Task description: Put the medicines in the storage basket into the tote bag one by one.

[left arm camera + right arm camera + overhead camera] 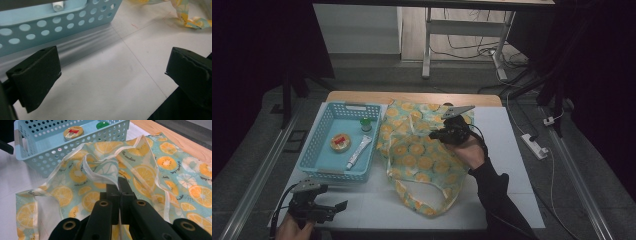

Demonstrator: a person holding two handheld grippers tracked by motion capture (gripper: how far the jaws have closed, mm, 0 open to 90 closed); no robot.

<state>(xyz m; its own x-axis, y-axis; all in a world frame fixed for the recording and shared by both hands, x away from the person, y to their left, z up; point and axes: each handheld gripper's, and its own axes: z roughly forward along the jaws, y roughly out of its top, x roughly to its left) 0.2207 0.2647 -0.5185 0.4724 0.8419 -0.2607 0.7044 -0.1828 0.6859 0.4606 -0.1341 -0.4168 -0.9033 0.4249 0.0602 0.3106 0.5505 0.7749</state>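
Bag (422,155) lies mid-table, right of basket (312,150) | left gripper (343,205) released, idle near table's front edge | right gripper (119,185) clenched on bag's rim fold | step: opening mouth | next likely: lift rim, left takes opposite edge.

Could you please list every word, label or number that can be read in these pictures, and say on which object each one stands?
"the sunshine": small script on the fruit-print bag, near its hem; the reading is uncertain.
Other script beside the printed fruit slices: too small to read.
Red label on the round lid in the blue basket: too blurred to read.
White tube in the basket: no print can be read.
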